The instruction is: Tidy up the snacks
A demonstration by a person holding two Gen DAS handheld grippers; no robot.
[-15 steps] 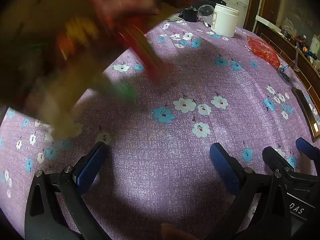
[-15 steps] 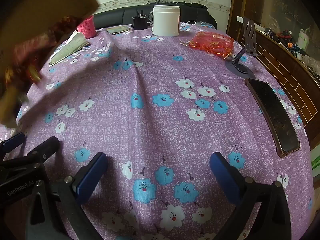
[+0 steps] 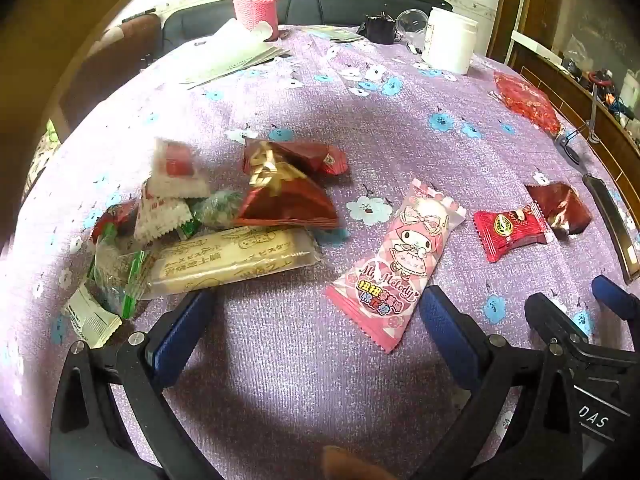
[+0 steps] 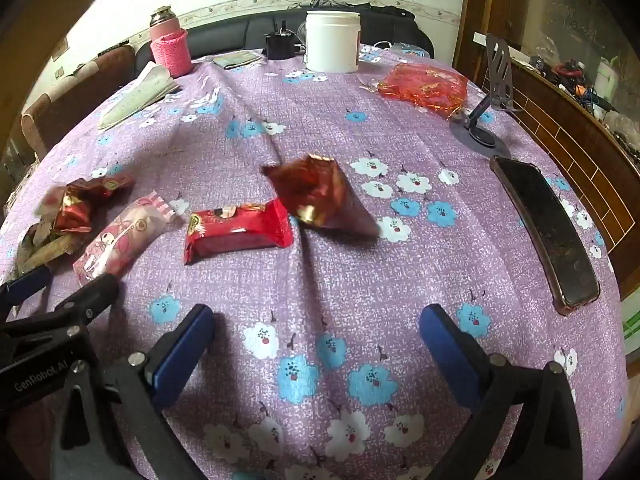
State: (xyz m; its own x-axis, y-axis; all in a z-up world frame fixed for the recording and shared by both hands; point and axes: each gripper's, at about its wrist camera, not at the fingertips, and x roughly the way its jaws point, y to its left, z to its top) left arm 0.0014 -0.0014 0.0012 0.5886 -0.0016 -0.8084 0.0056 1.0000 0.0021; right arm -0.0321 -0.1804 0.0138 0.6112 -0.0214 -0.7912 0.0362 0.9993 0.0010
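Snacks lie scattered on the purple flowered tablecloth (image 3: 304, 380). At the left is a heap: a beige biscuit pack (image 3: 232, 260), two dark red pyramid packets (image 3: 288, 200), white-and-red sachets (image 3: 172, 184) and a green-edged wrapper (image 3: 116, 272). A pink My Melody packet (image 3: 396, 256) (image 4: 120, 236) lies in the middle. Right of it are a red candy pack (image 3: 510, 230) (image 4: 236, 228) and a dark red pyramid packet (image 3: 560, 206) (image 4: 320, 196). My left gripper (image 3: 316, 328) stands open just short of the heap and the pink packet. My right gripper (image 4: 316, 344) is open over bare cloth.
At the back stand a white tub (image 4: 332, 42), a pink knit-sleeved flask (image 4: 170, 48), papers (image 3: 236, 56) and a black item (image 3: 380, 30). A red mesh bag (image 4: 424, 88), a phone stand (image 4: 486, 120) and a phone (image 4: 548, 236) lie to the right.
A blurred box with snacks was tipped over the cloth at the left; it is gone from view and the snacks lie spread on the table. Both grippers kept their places.
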